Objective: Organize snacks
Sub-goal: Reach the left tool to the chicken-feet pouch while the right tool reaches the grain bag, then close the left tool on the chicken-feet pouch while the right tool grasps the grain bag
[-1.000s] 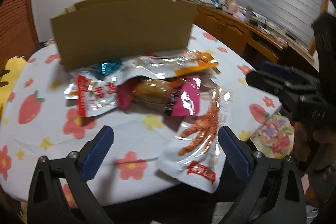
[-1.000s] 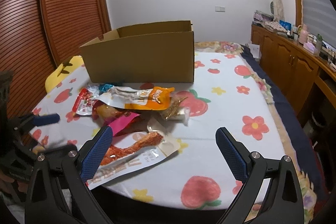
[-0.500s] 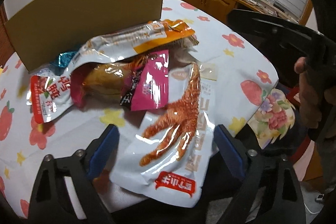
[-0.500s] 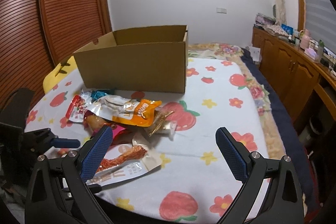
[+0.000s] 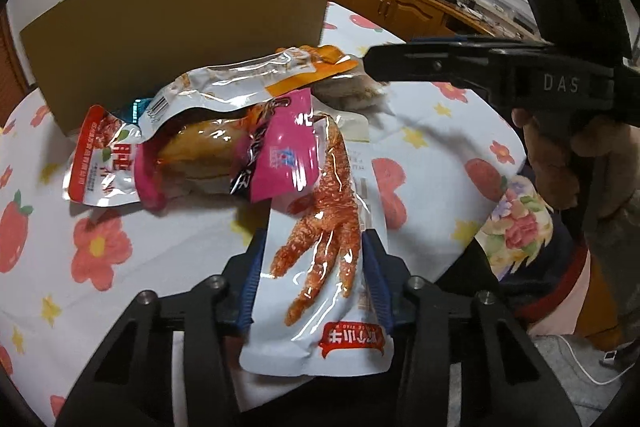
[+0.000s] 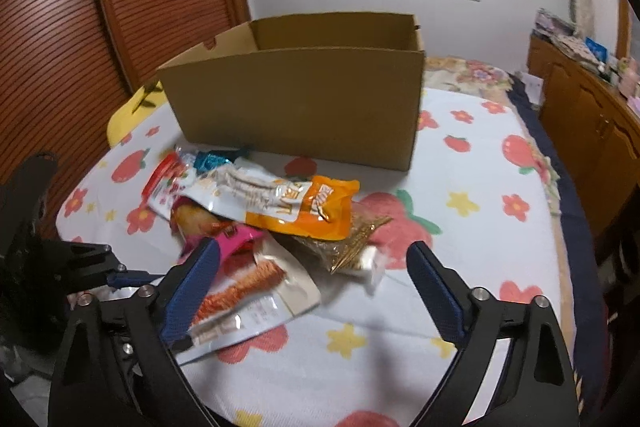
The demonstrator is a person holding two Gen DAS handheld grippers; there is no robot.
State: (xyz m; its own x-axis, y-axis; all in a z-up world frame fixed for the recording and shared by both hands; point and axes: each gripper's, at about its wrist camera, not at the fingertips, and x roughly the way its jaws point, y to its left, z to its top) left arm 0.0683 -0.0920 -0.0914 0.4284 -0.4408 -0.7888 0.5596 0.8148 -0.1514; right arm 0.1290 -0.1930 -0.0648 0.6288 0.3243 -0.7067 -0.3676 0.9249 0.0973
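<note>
while left gripper (image 5: pixel 314 291): pads clamped on chicken-foot pack (image 5: pixel 324 247)
right gripper (image 6: pixel 312 291): pads wide apart, w/ nothing betw., over snack pile (image 6: pixel 256 199)
box (image 6: pixel 296 111): behind pile

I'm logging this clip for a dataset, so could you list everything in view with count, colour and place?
Cardboard box: one, brown, open top, back of the table.
Chicken-foot packet: one, white and clear with an orange foot, at the near table edge, between the left jaws.
Pink packet: one, pink, overlapping the chicken-foot packet's far end.
Orange-and-silver packet: one, on top of the pile.
Red-and-white packet: one, left end of the pile.
Teal wrapper: one, by the box.
Gold-speckled packet: one, right of the pile.
Tablecloth: one, white with flowers and strawberries.
Cabinets: brown, right wall.
Left gripper: closed on the chicken-foot packet.
Right gripper: open above the table.
</note>
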